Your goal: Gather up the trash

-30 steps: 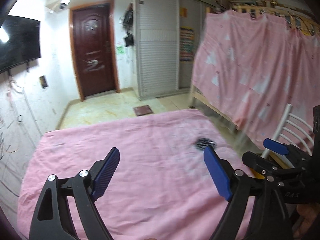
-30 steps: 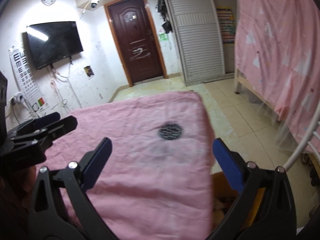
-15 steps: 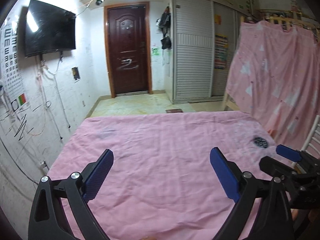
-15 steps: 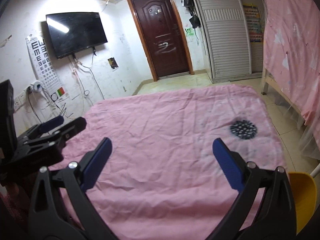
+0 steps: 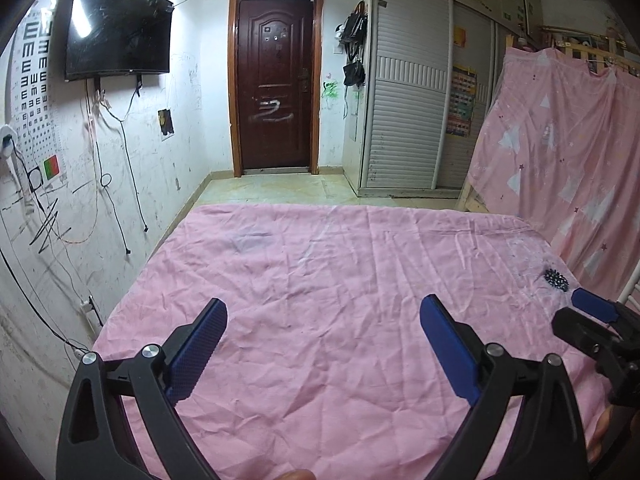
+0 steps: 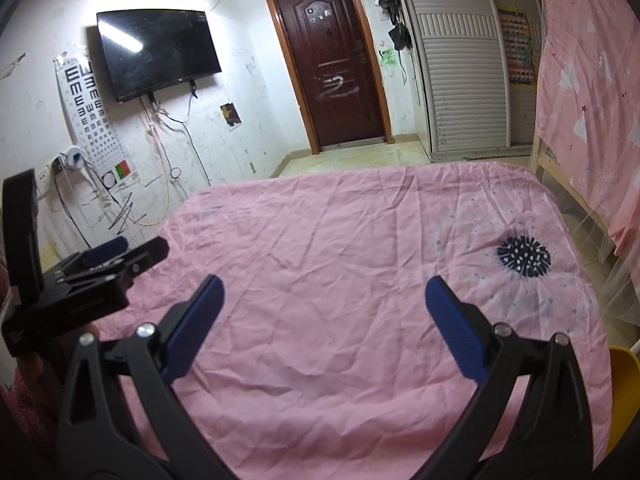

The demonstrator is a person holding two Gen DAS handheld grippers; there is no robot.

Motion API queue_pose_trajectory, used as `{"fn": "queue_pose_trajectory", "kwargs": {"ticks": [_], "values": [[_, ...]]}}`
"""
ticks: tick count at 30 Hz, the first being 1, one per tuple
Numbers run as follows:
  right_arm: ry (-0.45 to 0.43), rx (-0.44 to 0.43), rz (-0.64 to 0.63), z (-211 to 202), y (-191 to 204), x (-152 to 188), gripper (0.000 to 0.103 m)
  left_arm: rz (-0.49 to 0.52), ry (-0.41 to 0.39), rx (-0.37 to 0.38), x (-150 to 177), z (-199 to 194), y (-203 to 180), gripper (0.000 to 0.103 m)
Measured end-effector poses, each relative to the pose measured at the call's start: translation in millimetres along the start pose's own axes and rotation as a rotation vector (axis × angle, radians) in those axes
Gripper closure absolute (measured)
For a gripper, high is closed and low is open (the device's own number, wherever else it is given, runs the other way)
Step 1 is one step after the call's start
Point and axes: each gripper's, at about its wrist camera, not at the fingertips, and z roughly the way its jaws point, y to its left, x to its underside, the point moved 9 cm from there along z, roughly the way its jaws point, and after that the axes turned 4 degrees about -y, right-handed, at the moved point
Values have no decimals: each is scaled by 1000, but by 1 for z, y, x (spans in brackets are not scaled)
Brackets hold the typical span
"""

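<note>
Trash cannot be made out on the wrinkled pink cloth (image 5: 320, 264), which bears a black spiky print (image 6: 523, 256) near a yellow plastic tub (image 6: 624, 392). The left gripper (image 5: 323, 306) and right gripper (image 6: 324, 284) hover spread wide above the cloth, facing a dark brown door (image 5: 276, 80).

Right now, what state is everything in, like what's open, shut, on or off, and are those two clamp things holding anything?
Left gripper: open, holding nothing.
Right gripper: open, holding nothing.
Door: shut.
Wardrobe sliding door: shut.
TV: screen dark, only reflecting the lamp.
Pink sheet: spread flat, wrinkled, no trash visible on it.
Pink curtain: drawn across the bed frame.
</note>
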Motion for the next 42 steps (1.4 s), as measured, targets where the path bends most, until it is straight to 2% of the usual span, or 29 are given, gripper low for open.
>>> {"fn": "queue_pose_trajectory", "kwargs": {"ticks": [42], "values": [[-17,12,-6,-4,1,1,6,-10,20,20,4,8,-2,13]]}}
